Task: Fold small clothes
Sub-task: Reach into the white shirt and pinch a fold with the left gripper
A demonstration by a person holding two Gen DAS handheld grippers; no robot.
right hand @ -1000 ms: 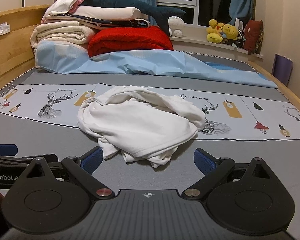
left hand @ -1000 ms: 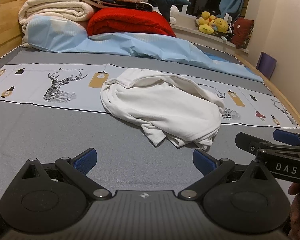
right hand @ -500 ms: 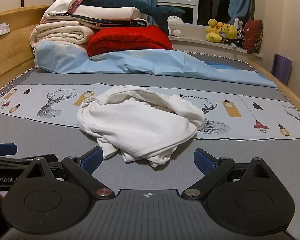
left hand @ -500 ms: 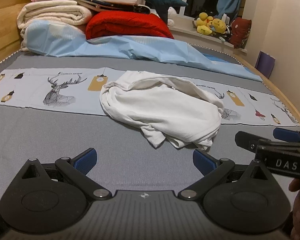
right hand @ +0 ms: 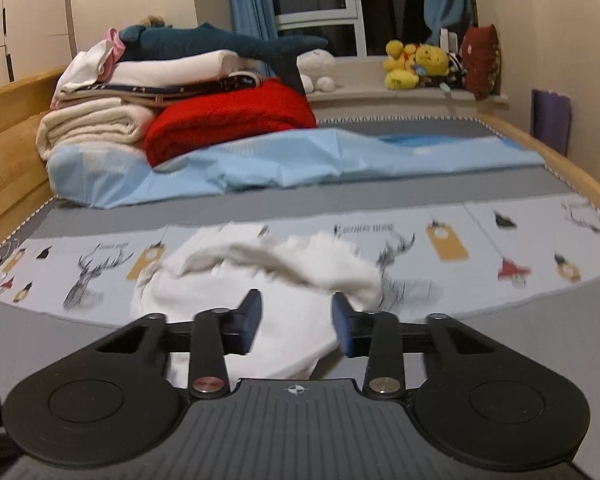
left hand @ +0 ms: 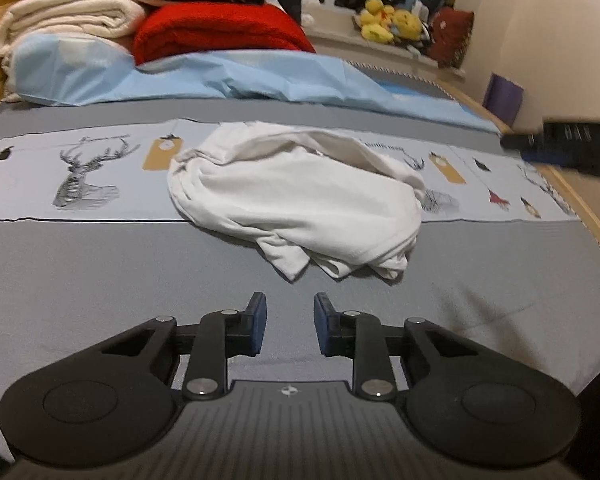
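A crumpled white garment lies in a heap on the grey bed cover, partly over the printed deer strip. My left gripper hovers just in front of the heap's near edge, its jaws partly closed with a clear gap and nothing between them. My right gripper is above the near part of the garment, jaws partly open and empty. The right gripper also shows in the left wrist view, raised at the right edge.
Folded blankets, a red quilt and a light blue sheet are piled at the head of the bed. Plush toys sit on the window ledge. A wooden bed frame runs along the right side.
Both grippers' jaws have narrowed from wide open to a small gap. The right gripper has risen and moved forward over the garment. The left gripper has moved closer to the heap.
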